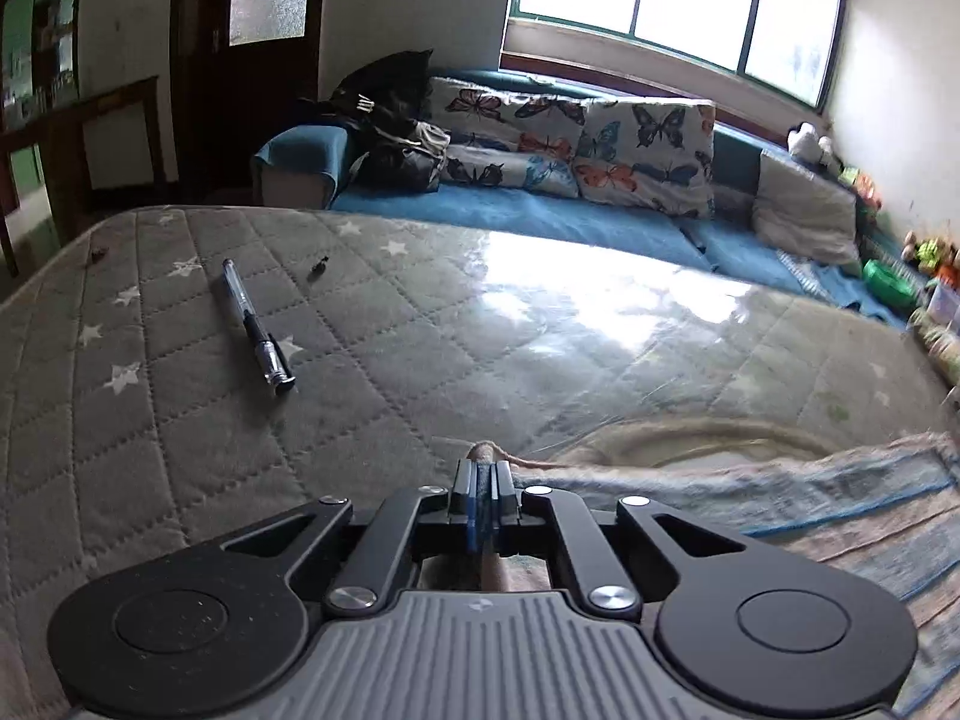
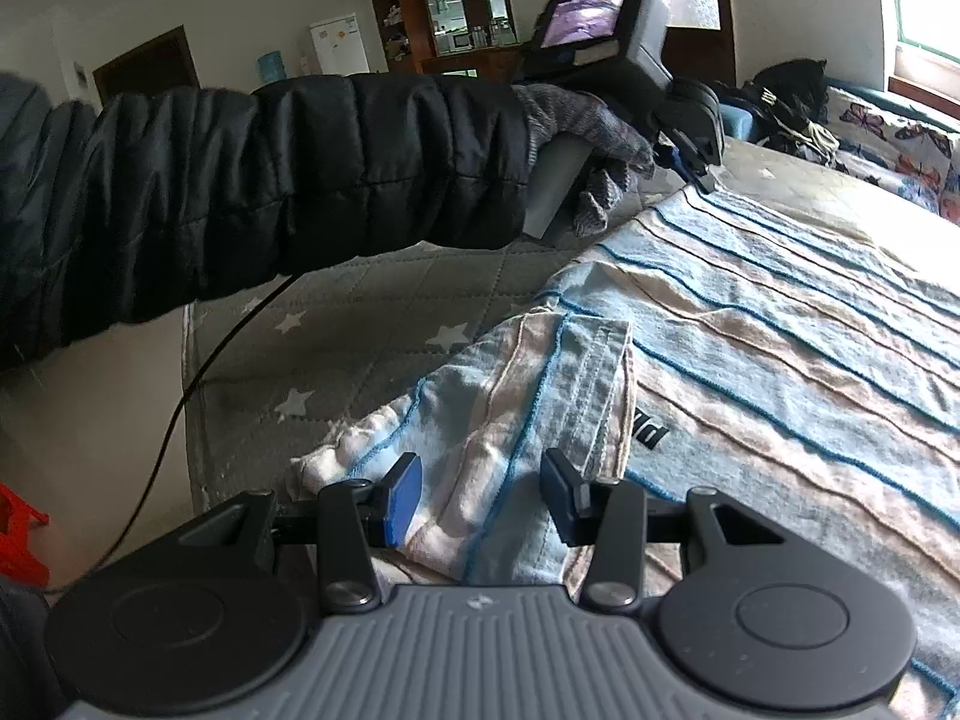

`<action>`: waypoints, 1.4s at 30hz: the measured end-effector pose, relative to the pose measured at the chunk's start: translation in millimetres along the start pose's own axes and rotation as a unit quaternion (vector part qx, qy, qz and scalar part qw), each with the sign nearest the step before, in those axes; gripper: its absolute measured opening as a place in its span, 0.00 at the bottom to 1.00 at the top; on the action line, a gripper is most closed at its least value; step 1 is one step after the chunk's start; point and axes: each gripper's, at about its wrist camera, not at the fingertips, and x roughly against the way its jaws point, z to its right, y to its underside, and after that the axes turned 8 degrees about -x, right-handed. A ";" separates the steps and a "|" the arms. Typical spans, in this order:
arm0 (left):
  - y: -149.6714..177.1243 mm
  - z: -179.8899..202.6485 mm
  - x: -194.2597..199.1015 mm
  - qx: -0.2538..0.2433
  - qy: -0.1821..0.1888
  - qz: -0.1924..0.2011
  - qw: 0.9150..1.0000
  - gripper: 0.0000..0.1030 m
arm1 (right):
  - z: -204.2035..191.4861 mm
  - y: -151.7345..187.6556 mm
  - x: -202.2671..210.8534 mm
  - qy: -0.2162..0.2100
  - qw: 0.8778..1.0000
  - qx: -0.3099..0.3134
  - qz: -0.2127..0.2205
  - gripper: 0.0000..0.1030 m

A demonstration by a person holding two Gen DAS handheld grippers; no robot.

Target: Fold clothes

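Note:
A striped garment in pale blue, beige and dark blue lines lies spread on the quilted grey mattress. My left gripper is shut on the garment's far corner; a bit of beige cloth pokes out past its tips. The right wrist view shows that same left gripper pinching the far corner, held by a gloved hand in a black sleeve. My right gripper is open over a folded sleeve at the near edge, fingers on either side of the cloth.
A black pen lies on the mattress at the left, a small dark bit beyond it. A blue sofa with butterfly cushions stands behind. A black cable hangs off the bed edge; a red object sits on the floor.

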 end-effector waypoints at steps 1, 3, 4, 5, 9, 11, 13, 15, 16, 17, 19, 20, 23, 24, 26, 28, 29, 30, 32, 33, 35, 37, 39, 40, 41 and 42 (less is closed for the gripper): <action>0.1 -0.5 -0.6 -0.001 0.001 0.000 1.000 0.05 | -0.5 0.3 -0.3 0.001 1.000 0.002 0.000 0.44; 0.3 -1.8 -0.9 -0.001 0.004 0.001 1.000 0.05 | -0.1 0.2 0.2 0.000 1.000 0.002 0.000 0.44; 0.2 -1.9 -0.7 -0.002 0.003 0.001 1.000 0.08 | -0.2 0.0 0.2 0.001 1.000 0.003 0.000 0.44; 0.0 -2.9 -0.3 0.000 0.005 0.000 1.000 0.08 | -0.4 -0.2 0.2 0.001 1.000 0.004 0.000 0.44; 0.1 -6.4 9.3 0.010 0.007 0.001 1.000 0.10 | -2.3 -1.0 0.5 0.006 1.000 0.012 -0.003 0.44; 0.4 -7.8 15.7 0.015 0.006 0.003 1.000 0.10 | -3.5 -1.3 0.3 0.009 1.000 0.016 -0.005 0.44; 3.3 -6.0 30.5 0.013 0.019 0.011 1.000 0.10 | -5.2 -1.2 -0.1 0.013 1.000 0.020 -0.006 0.45; 9.7 -1.5 45.8 0.000 0.039 0.011 0.999 0.10 | -7.6 -0.6 -0.8 0.017 1.000 0.023 -0.005 0.48; 14.9 1.9 52.1 -0.010 0.049 0.008 0.999 0.10 | -8.8 -0.3 -1.2 0.019 1.000 0.024 -0.004 0.49; 20.6 5.6 58.1 -0.021 0.058 0.005 0.998 0.10 | -9.9 0.0 -1.5 0.021 0.999 0.026 -0.004 0.50; 32.4 12.3 68.5 -0.039 0.077 -0.001 0.996 0.09 | -12.3 0.6 -2.2 0.026 0.999 0.028 -0.003 0.50; 38.3 14.8 71.5 -0.045 0.084 -0.004 0.995 0.09 | -13.5 0.9 -2.6 0.028 0.999 0.030 -0.003 0.50; 52.2 18.7 71.8 -0.062 0.091 -0.016 0.994 0.09 | -15.7 1.3 -3.3 0.032 0.999 0.033 -0.002 0.50; 56.0 19.0 70.4 -0.065 0.087 -0.020 0.994 0.09 | -16.1 1.3 -3.5 0.033 0.999 0.033 -0.002 0.50; 62.3 16.2 67.4 -0.063 0.084 -0.021 0.994 0.09 | -16.8 1.5 -3.8 0.034 0.999 0.034 -0.001 0.51; 64.2 14.6 67.3 -0.065 0.080 -0.015 0.995 0.09 | -17.5 1.8 -4.0 0.035 0.999 0.035 0.000 0.52; 63.8 14.9 68.9 -0.065 0.077 -0.014 0.995 0.09 | -17.9 2.0 -4.1 0.035 0.999 0.035 0.000 0.52; 63.1 15.6 71.0 -0.064 0.074 -0.015 0.995 0.09 | -17.9 1.9 -3.8 0.035 0.999 0.033 0.000 0.52; 62.2 17.3 77.6 -0.064 0.070 -0.014 0.995 0.10 | -17.4 1.4 -2.1 0.036 0.999 0.025 0.001 0.50; 63.1 18.5 84.4 -0.065 0.074 -0.010 0.995 0.10 | -16.0 1.4 0.6 0.034 0.999 0.015 0.003 0.50; 67.6 20.0 100.9 -0.065 0.079 -0.001 0.995 0.31 | -13.0 1.9 7.9 0.031 0.999 -0.005 0.008 0.50; 75.3 22.6 120.6 -0.066 0.081 0.011 0.994 0.53 | -13.1 3.7 19.1 0.041 0.999 -0.006 0.019 0.50; 87.4 26.3 139.4 -0.072 0.090 0.017 0.993 0.55 | -11.7 5.8 31.9 0.052 0.998 -0.002 0.024 0.50; 94.1 27.7 147.3 -0.072 0.095 0.016 0.993 0.61 | -9.2 7.3 37.9 0.062 0.998 -0.002 0.026 0.50; 101.1 29.0 154.9 -0.072 0.101 0.014 0.992 0.66 | -6.4 8.9 43.9 0.071 0.997 -0.003 0.027 0.50; 108.5 29.7 162.0 -0.069 0.104 0.013 0.992 0.68 | -3.5 10.5 49.8 0.081 0.996 -0.005 0.029 0.50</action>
